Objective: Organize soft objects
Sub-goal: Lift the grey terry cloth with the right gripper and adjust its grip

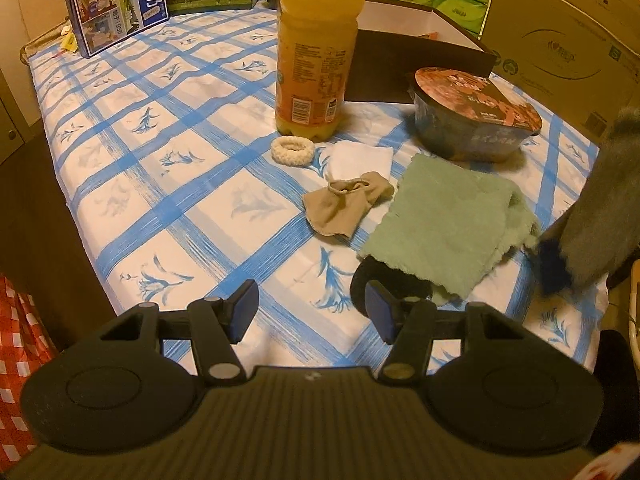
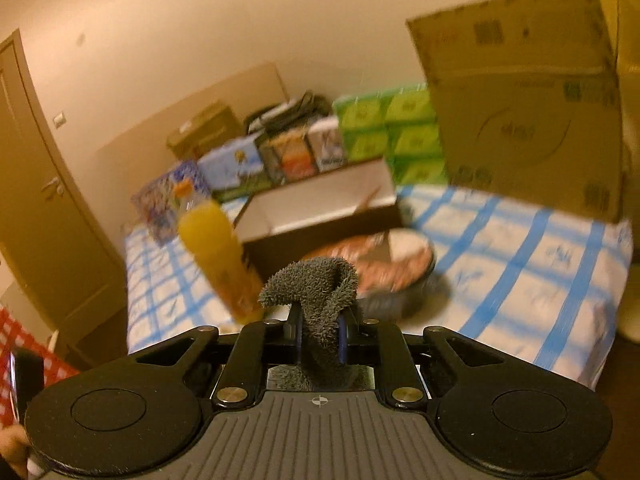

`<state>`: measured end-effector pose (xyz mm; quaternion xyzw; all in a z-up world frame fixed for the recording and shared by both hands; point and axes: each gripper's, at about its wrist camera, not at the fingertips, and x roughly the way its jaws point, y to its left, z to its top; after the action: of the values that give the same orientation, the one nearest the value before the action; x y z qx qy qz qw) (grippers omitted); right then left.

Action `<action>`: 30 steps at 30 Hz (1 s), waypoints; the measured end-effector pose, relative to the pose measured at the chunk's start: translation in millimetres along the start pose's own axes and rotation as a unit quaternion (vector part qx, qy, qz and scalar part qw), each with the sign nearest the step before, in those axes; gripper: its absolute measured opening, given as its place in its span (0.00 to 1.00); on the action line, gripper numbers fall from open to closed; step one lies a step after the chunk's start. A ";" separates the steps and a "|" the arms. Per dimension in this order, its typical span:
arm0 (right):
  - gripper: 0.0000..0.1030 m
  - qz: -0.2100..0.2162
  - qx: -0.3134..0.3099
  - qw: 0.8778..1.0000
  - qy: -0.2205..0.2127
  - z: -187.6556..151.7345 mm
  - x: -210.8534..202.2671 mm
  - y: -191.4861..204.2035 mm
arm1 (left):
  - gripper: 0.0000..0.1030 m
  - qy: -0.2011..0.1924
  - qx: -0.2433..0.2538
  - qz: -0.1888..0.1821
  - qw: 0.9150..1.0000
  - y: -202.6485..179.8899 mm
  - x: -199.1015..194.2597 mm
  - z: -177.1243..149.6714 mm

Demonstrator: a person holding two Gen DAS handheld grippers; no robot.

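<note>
- Right hand-held gripper (image 2: 319,338): clamped on grey cloth (image 2: 316,300), frame centre.
- Left hand-held gripper (image 1: 312,312): wide apart, empty, lower centre above bench (image 1: 160,184).
- Green towel (image 1: 444,220), sock (image 1: 344,204): centre right.

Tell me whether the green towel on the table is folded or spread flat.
Folded. The green towel lies doubled on the table, a second layer's edge showing along its right side and near corner.
</note>
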<state>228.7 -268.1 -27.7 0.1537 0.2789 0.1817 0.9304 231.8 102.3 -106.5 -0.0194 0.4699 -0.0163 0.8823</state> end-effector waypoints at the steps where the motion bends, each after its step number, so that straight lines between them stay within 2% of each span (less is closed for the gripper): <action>1: 0.16 -0.006 0.001 1.000 -0.007 5.4 -1.4 -3.5 | 0.55 0.000 0.000 0.000 1.000 0.2 1.0 0.3; 5: 0.16 -0.043 0.015 0.999 -0.014 14.2 5.3 -23.8 | 0.55 0.002 0.000 0.000 1.000 0.1 4.9 1.8; 8: 0.16 -0.084 0.005 0.996 -0.002 8.8 22.5 -39.4 | 0.55 0.003 0.001 0.003 1.000 1.3 8.0 3.5; 12: 0.16 -0.131 -0.022 0.990 0.054 -16.3 56.6 -57.6 | 0.55 0.007 -0.003 0.010 1.000 4.2 14.1 6.6; 16: 0.16 -0.174 -0.071 0.976 0.113 -54.2 90.0 -67.4 | 0.55 0.011 -0.003 0.013 1.000 4.9 20.3 9.7; 19: 0.16 -0.190 -0.103 0.965 0.146 -76.5 107.4 -72.5 | 0.55 0.016 -0.001 0.014 1.000 3.6 26.1 11.9; 21: 0.18 -0.188 -0.111 0.963 0.156 -85.0 113.9 -75.9 | 0.55 0.018 -0.001 0.014 1.000 3.7 29.7 13.6; 23: 0.37 -0.176 -0.109 0.964 0.166 -87.2 116.0 -77.2 | 0.55 0.020 -0.001 0.014 1.000 3.2 32.8 14.9; 24: 0.60 -0.165 -0.106 0.966 0.169 -86.8 116.4 -77.7 | 0.55 0.021 0.000 0.014 1.000 3.0 34.3 15.5; 25: 0.74 -0.151 -0.100 0.968 0.175 -86.0 115.6 -78.8 | 0.55 0.022 0.001 0.015 1.000 2.8 35.9 16.2; 28: 0.79 -0.127 -0.098 0.969 0.186 -87.3 113.7 -78.5 | 0.55 0.026 0.002 0.016 1.000 3.2 41.1 18.2; 30: 0.83 -0.125 -0.130 0.963 0.198 -92.1 114.8 -73.5 | 0.55 0.030 0.002 0.016 0.999 3.3 45.5 19.4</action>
<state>283.6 -267.6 -182.8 -0.0439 0.4482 0.1252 0.8840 273.2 103.8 -133.5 -0.0094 0.4962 -0.0035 0.8682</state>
